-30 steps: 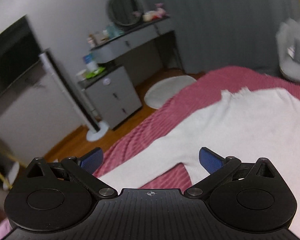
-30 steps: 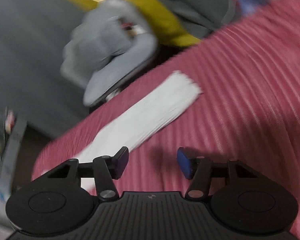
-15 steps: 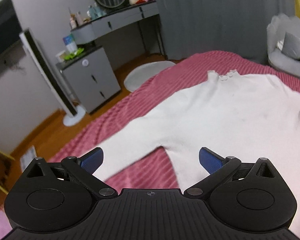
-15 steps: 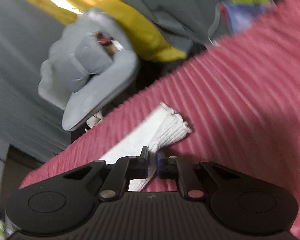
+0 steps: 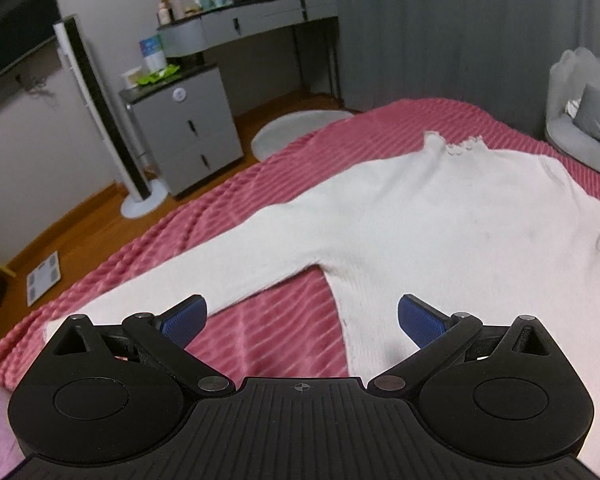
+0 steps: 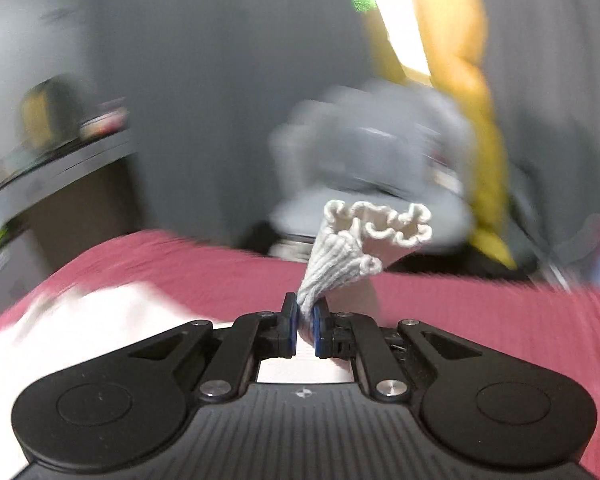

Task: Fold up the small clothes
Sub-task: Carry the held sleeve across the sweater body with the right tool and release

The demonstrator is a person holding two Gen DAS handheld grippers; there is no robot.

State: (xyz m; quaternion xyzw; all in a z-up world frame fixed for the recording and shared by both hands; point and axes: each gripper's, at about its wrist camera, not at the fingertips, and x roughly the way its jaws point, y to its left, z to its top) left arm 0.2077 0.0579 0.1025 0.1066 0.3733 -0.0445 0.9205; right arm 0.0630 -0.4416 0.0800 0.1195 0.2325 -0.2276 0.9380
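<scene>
Currently no fold is completed: sweater lies flat across bed; cuff is pinched by right gripper, left gripper held wide, empty.

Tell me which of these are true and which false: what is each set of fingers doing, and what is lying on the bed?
1. The right gripper has its fingers pinched on the ruffled sleeve cuff. True.
2. The left gripper is holding the sweater. False: its fingers stand wide apart, gripping nothing.
3. The white sweater lies spread on a pink ribbed blanket. True.
4. The sweater is already folded into a neat square. False: its body lies flat and one sleeve stretches out sideways.
5. A grey drawer cabinet stands on the floor beside the bed. True.
</scene>
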